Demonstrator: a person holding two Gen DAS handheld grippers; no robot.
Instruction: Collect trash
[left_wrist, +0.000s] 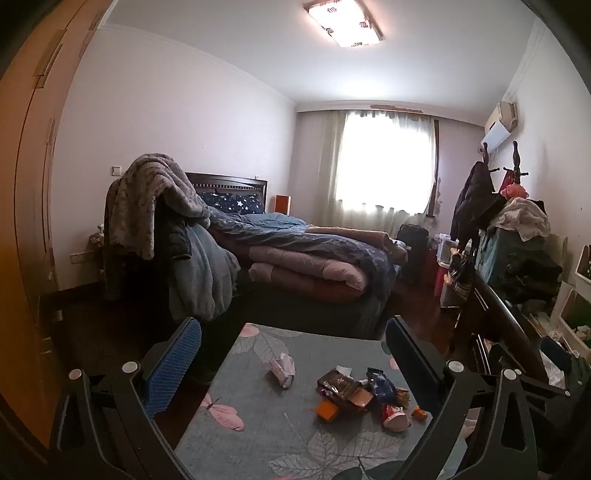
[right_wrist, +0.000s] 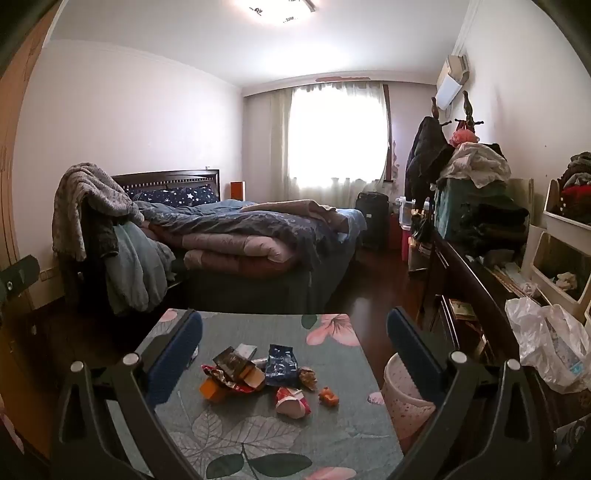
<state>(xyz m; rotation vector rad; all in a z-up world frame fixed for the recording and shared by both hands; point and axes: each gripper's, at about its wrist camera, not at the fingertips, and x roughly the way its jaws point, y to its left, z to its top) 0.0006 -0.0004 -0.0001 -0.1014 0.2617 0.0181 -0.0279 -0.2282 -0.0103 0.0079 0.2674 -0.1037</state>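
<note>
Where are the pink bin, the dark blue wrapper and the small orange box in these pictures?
pink bin (right_wrist: 400, 400), right wrist view, on its speckled side wall.
dark blue wrapper (right_wrist: 281, 363), right wrist view, on its printed front.
small orange box (left_wrist: 325, 410), left wrist view, on its orange face.

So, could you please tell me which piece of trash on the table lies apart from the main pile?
The crumpled pale wrapper: it lies alone towards the table's left side, while the dark blue packet and the other wrappers are heaped together.

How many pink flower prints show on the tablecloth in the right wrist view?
3: one at the far left corner, one large near the far right edge, one at the near edge. The grippers may hide others.
</note>
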